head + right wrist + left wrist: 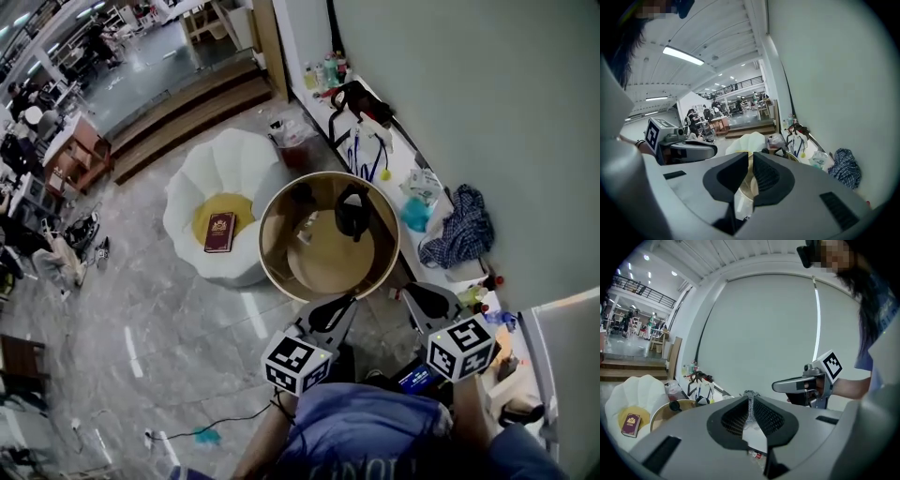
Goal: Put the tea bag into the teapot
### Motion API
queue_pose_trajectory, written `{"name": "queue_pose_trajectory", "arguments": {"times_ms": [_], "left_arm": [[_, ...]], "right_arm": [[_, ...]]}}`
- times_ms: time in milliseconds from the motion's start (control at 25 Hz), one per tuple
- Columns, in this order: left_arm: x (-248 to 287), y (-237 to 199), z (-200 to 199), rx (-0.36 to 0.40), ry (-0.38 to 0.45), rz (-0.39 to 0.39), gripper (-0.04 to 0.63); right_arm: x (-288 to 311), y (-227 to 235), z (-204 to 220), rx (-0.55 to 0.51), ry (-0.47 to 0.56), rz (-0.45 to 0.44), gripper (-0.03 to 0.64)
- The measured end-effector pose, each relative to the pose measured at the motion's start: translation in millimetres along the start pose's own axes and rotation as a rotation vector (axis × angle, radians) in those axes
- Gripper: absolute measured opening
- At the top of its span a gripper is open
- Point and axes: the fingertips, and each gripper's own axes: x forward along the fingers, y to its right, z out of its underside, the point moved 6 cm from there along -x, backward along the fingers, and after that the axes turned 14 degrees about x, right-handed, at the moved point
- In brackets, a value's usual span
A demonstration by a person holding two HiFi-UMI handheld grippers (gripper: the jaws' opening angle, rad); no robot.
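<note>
The left claw (750, 398) has its jaws together at the tips, with nothing between them. The right claw (751, 161) has a narrow slit between its jaws, also empty. Both hover at the near edge of the round surface (328, 267), apart from the dark teapot (352, 214) standing on it. A small pale thing (307, 232) lies left of the teapot; whether it is the tea bag I cannot tell.

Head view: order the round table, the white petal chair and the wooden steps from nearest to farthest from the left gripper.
1. The round table, just ahead of the left gripper.
2. The white petal chair, beyond it, leftward.
3. The wooden steps, farthest, upper left.
</note>
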Motion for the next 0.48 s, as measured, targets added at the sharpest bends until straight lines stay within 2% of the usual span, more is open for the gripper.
{"name": "queue_pose_trajectory", "arguments": {"times_ms": [480], "left_arm": [[-26.5,114.0,2.9,0.017,-0.002,-0.066,0.028]], "right_arm": [[-100.1,1.7,48.7,-0.013,0.037,-0.060,0.043]]}}
